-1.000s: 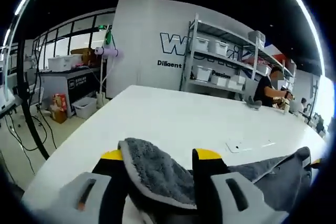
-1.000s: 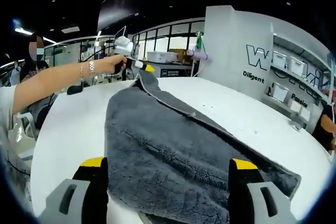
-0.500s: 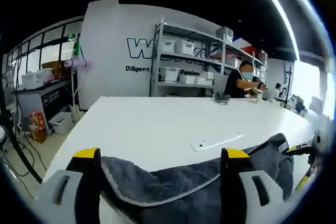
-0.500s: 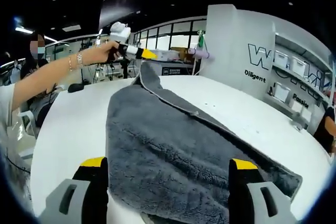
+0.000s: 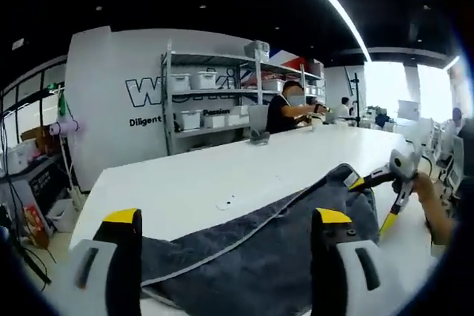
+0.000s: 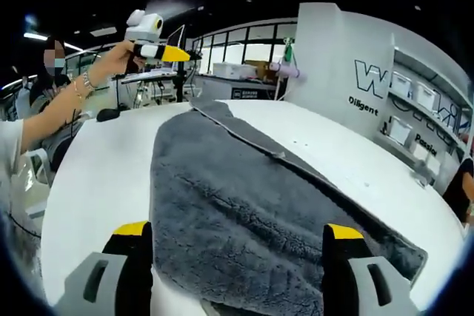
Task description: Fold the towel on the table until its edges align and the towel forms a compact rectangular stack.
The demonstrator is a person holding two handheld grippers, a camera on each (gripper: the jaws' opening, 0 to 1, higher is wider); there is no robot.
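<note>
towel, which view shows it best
The right gripper view: the gray towel lies spread across the white table, nearly its whole surface and folded edge visible. The left gripper view shows it low and foreshortened between the jaws, stretching toward the right gripper.

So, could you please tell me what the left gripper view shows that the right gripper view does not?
Left gripper view: the right claw, in a hand, at the far corner of the towel, and a person working at the table's far end.

Right gripper view: the left claw, held high above the table, apart from the towel, by a hand.

Both: the grey towel lying on the white table between that view's own wide-open jaws, plus the lettered wall and shelves.
</note>
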